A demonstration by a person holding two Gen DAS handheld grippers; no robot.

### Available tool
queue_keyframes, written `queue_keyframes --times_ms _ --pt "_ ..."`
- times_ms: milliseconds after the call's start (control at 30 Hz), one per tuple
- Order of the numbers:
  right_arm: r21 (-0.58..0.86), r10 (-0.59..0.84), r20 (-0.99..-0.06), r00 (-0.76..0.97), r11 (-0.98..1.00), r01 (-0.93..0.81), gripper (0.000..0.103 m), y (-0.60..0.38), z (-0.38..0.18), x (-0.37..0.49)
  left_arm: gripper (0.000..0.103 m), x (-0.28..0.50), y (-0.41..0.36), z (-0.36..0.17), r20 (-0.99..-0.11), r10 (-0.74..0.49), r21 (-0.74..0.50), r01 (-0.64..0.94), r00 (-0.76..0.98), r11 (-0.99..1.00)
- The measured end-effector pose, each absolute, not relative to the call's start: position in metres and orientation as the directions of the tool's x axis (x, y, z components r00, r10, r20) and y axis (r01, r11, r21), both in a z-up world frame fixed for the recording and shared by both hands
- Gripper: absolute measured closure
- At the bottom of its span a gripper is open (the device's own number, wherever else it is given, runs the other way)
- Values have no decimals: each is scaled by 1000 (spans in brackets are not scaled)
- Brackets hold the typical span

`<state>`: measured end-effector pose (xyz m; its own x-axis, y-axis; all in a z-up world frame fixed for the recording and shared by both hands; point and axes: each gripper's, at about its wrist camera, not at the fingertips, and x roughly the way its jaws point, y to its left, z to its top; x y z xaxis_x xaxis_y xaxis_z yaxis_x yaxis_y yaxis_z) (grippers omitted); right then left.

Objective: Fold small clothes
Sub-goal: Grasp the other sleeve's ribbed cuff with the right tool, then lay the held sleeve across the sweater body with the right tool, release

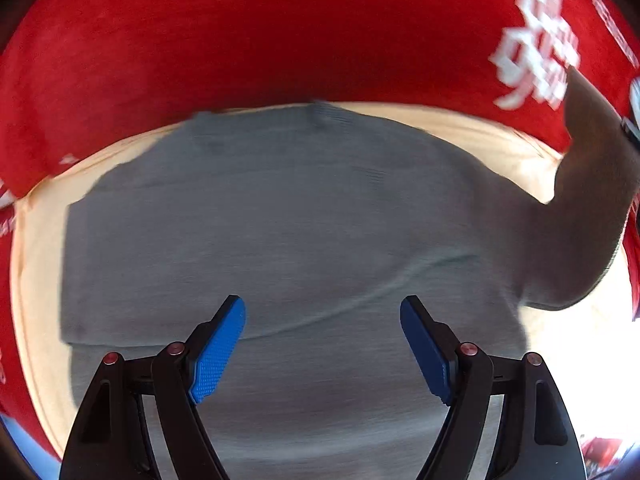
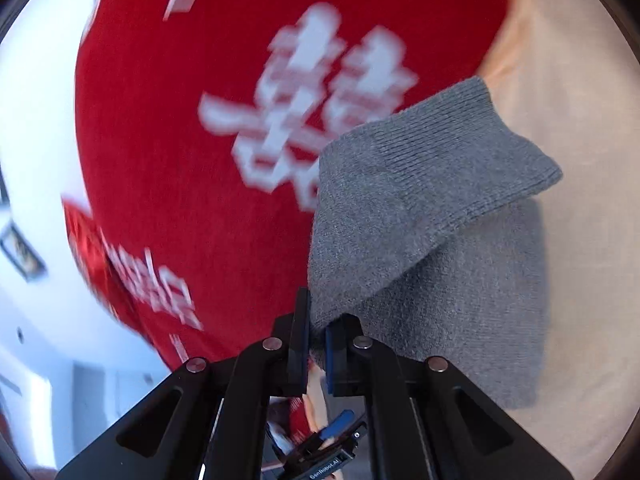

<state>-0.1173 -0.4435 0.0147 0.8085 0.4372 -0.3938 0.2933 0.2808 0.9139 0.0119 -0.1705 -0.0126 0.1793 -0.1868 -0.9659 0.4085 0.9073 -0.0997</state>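
- Our grey knit sweater lies spread on the cream cloth, filling the middle of the left wrist view, with the red blanket beyond it from ten to two o'clock.
- The left gripper hangs over the body panel with its blue pads spread wide and nothing between them.
- The right gripper is pressed together on the edge of the sleeve, which lifts away toward one o'clock, ribbed cuff outermost.
- We judge the knit soft, light and limp: it will sag and stretch, not slip.
- The best holds look to be the seams, hem or ribbed edges, where the fabric is doubled; a pinch in the mid-panel would only bunch it.
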Motion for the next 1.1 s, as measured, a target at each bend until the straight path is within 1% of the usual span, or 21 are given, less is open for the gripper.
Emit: queue_keyframes --times_ms 67,167,200,233,300,367,433,500,567,633,733,833,900,967,1033,1100 --pt "888 507 -438 742 375 268 97 -405 18 -85 22 20 -145 -11 -965 -174 -93 362 197 927" --pt "814 567 -555 608 522 256 97 -347 9 -44 22 32 -106 -11 -965 -148 -81 290 216 954" --pt "766 573 -621 534 589 258 96 -321 -2 -30 22 33 -85 -11 -966 -140 -79 268 218 960" --pt "739 580 -657 481 623 257 93 -303 -12 -22 22 35 -75 -12 -967 -134 -77 252 218 965" --pt "667 576 -741 347 691 279 93 -270 -40 -9 22 38 -50 -16 -969 -120 -74 209 216 975" --pt "616 552 -788 273 723 313 93 -254 -57 -7 22 39 -34 -19 -970 -114 -75 184 213 980" --pt "612 548 -791 273 695 378 93 -253 -68 -13 22 37 -19 -21 -971 -115 -81 166 208 983" --pt "652 555 -757 345 607 454 91 -266 -69 -22 22 35 -9 -24 -972 -120 -89 155 204 984" --pt "675 539 -736 410 536 508 87 -278 -67 -24 22 33 2 -24 -971 -131 -103 143 199 984" --pt "677 509 -736 447 519 523 87 -284 -62 -20 22 32 12 -23 -969 -148 -123 131 197 984" --pt "642 482 -764 428 630 436 90 -266 -45 5 22 35 21 -20 -958 -200 -181 107 203 978" --pt "588 487 -796 359 763 269 90 -221 -30 27 22 39 34 -16 -941 -267 -253 93 206 963" --pt "531 482 -829 284 838 126 90 -181 -27 34 22 45 43 -16 -924 -324 -316 72 201 946" --pt "504 491 -851 187 863 32 88 -149 -35 38 22 51 46 -19 -911 -370 -364 67 181 929" --pt "443 443 -889 116 896 -24 88 -128 -46 33 22 56 46 -24 -905 -396 -390 68 156 918" --pt "417 418 -902 111 908 -36 88 -121 -46 24 22 58 42 -30 -896 -425 -418 73 129 905"
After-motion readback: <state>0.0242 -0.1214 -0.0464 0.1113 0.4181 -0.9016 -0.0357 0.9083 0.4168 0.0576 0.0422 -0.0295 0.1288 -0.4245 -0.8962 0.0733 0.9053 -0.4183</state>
